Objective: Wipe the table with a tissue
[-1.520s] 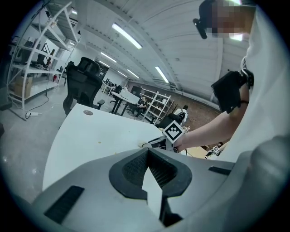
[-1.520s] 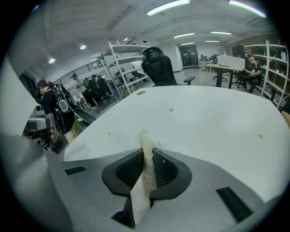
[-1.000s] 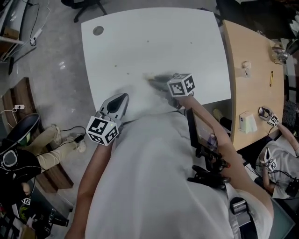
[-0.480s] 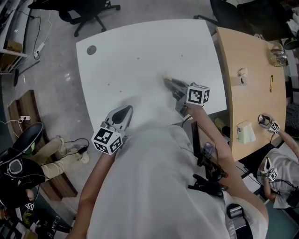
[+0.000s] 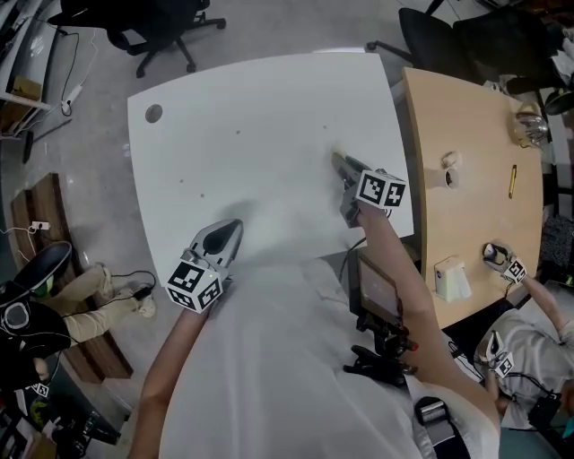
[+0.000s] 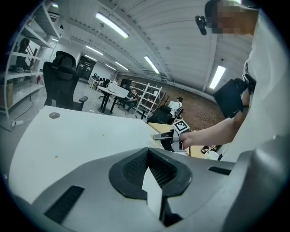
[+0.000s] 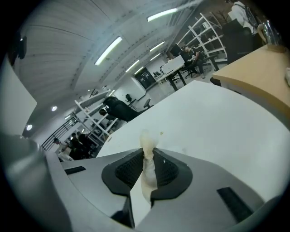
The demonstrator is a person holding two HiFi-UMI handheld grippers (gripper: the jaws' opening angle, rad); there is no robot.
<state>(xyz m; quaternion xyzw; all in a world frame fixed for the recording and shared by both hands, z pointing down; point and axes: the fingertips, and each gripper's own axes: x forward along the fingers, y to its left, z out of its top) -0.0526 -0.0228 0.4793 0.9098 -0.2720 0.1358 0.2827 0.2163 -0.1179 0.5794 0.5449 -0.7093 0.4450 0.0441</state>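
The white table (image 5: 251, 116) fills the middle of the head view. My right gripper (image 5: 343, 166) lies low over its right part, shut on a crumpled pale tissue (image 7: 146, 144) that pokes out past the pads toward the tabletop (image 7: 217, 113). The tissue (image 5: 338, 153) shows as a small pale tuft at the jaw tips. My left gripper (image 5: 221, 238) hovers by the near edge of the table, shut with nothing in it (image 6: 147, 153). From the left gripper view, the right gripper (image 6: 164, 135) is low on the table (image 6: 68, 136). A few small specks (image 5: 238, 134) dot the surface.
A wooden desk (image 5: 471, 134) adjoins the right edge, bearing a tape roll (image 5: 448, 169), a pen (image 5: 512, 180) and a tissue pack (image 5: 448, 279). Office chairs (image 5: 152, 22) stand beyond the far edge. A grey grommet (image 5: 154, 113) sits at the far left corner. Another person's gripper (image 5: 500, 263) is at right.
My right gripper has swept the tissue rightward across the table, toward its right edge. The left gripper has stayed near the front edge, still shut.
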